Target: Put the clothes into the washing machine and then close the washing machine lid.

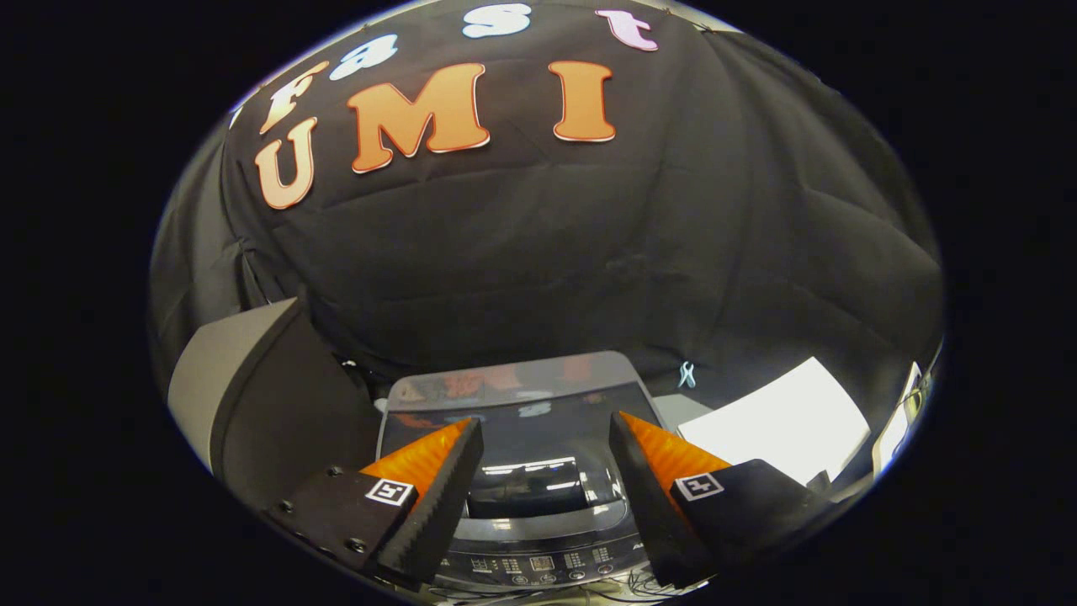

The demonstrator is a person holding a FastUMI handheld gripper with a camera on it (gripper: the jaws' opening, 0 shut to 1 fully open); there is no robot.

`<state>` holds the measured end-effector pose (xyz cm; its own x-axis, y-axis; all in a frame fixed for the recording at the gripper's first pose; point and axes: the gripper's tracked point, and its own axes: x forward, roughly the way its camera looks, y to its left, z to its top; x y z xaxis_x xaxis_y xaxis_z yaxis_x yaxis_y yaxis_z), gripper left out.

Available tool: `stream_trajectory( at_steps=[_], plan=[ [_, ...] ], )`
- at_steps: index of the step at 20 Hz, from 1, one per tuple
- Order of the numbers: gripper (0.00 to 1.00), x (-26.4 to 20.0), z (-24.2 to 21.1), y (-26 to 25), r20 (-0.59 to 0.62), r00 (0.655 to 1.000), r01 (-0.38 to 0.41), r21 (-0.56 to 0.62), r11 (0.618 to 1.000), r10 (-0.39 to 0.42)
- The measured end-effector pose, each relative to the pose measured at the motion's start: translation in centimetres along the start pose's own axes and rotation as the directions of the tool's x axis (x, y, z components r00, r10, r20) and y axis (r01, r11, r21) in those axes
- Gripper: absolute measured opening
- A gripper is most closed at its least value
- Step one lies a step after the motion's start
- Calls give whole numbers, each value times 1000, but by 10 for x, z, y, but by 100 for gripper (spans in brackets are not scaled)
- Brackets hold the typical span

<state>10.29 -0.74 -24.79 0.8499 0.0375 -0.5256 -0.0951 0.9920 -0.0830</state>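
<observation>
Low in the middle of the frame, the gripper (545,438) hangs above the washing machine (538,539) with its two orange-and-black fingers (437,480) spread wide apart and nothing held between them. Neither finger touches anything; each carries a small square black-and-white marker near its base.

Between the fingers and just beyond their tips lies the washing machine lid (526,421), a dark, glossy panel with a grey rim, lying flat and closed over the top of the machine. Lamp reflections show as bright streaks on its glass. Nearer than the lid, at the bottom centre of the frame between the bases of the fingers, the control panel (538,566) runs as a curved strip with rows of small markings too fine to make out. Some thin cables (639,582) trail below it at the lower edge.

To the lower left, beside the machine and next to the left finger, stands a grey and black slanted panel (252,396), tilted outward. To the lower right, beyond the right finger, a white sheet (782,429) lies on a flat surface beside the machine. A small pale blue clip (687,374) hangs on the black cloth wall (589,252) just behind the machine's far right corner. I cannot tell where the clothes are.
</observation>
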Motion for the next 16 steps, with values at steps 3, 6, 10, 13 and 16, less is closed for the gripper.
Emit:
stream_trajectory(
  at_steps=[3,6,10,13,16],
  plan=[
    [97,-10,31,3,51,999,-6,-4,1000,6],
    [97,-21,65,7,108,994,-9,-10,1000,10],
    [97,-43,110,9,184,983,-12,-4,1000,12],
    [97,-59,140,13,246,969,-7,-11,1000,10],
    [97,-74,172,13,307,952,0,-19,1000,5]
  ],
)
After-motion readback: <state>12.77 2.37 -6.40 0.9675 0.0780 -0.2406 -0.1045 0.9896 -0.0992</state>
